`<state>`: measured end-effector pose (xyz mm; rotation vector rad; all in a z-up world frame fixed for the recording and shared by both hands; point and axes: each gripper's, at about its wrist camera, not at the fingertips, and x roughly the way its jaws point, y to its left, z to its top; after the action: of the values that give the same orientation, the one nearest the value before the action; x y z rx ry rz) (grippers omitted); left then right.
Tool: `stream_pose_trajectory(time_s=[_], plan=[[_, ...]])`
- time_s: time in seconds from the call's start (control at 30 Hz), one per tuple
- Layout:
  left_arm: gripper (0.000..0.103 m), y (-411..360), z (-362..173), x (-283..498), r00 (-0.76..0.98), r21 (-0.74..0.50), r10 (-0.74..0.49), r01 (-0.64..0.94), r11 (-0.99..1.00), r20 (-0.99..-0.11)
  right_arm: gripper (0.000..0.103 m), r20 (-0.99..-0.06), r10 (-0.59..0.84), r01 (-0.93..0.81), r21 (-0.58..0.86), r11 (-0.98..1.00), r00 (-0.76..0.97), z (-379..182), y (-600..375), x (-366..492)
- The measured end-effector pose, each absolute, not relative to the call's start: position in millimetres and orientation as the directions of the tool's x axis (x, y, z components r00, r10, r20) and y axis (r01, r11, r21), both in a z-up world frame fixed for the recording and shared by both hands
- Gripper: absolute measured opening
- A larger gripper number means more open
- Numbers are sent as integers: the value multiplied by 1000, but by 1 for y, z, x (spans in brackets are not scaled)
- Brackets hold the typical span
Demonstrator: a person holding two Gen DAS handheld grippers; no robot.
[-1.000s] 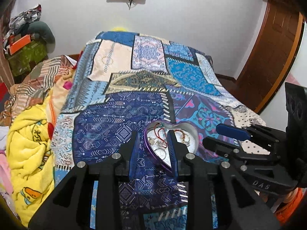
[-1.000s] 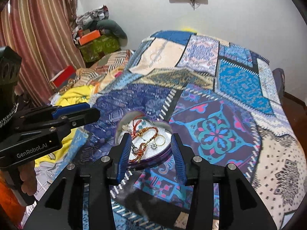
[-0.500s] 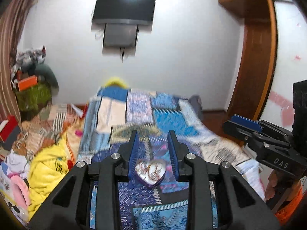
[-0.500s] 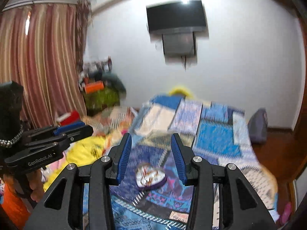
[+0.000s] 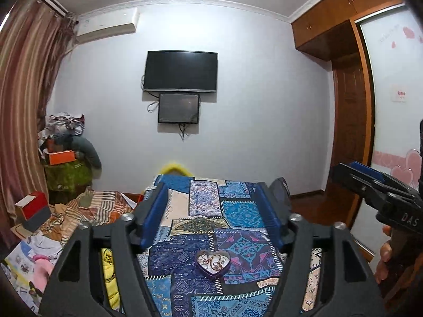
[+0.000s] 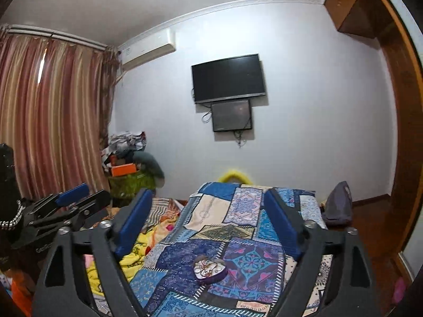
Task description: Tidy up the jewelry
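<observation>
Heart-shaped tin point(image 5: 212, 260) of jewelry on bed point(image 5: 238, 240). Left gripper point(image 5: 215, 215), right gripper point(image 6: 208, 224) both wide, empty, above tin. Only right view shows bag point(image 6: 339, 203) beyond tin.

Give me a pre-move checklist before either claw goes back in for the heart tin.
1. Left claw open, nothing held: ok.
2. Right claw open, nothing held: ok.
3. Heart tin flat on the patchwork bedspread, open side up: ok.
4. Jewelry all inside the tin: ok as far as visible; pieces are tangled and too small to count.
5. Claws within reach of the tin: not ok, both held high and back.
6. Tin's lid located: cannot tell.
</observation>
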<state>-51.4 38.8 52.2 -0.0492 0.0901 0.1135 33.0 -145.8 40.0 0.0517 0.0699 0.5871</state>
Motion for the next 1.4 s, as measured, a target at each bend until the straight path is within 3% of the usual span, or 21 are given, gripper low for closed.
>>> stream_pose_trajectory(time_s=[0.07,0.17,1.4], plan=[[94,40,50,-54,989,-48,118,-123,991,-92,95,-50,542,-539,68,840,839,40,-146,31],[101,43,47,-55,986,-62,140,-145,987,-90,103,-43,534,-530,88,844,844,38,-146,32],[103,42,32,-46,978,-56,167,-175,983,-122,103,-106,534,-530,66,846,839,26,-153,21]])
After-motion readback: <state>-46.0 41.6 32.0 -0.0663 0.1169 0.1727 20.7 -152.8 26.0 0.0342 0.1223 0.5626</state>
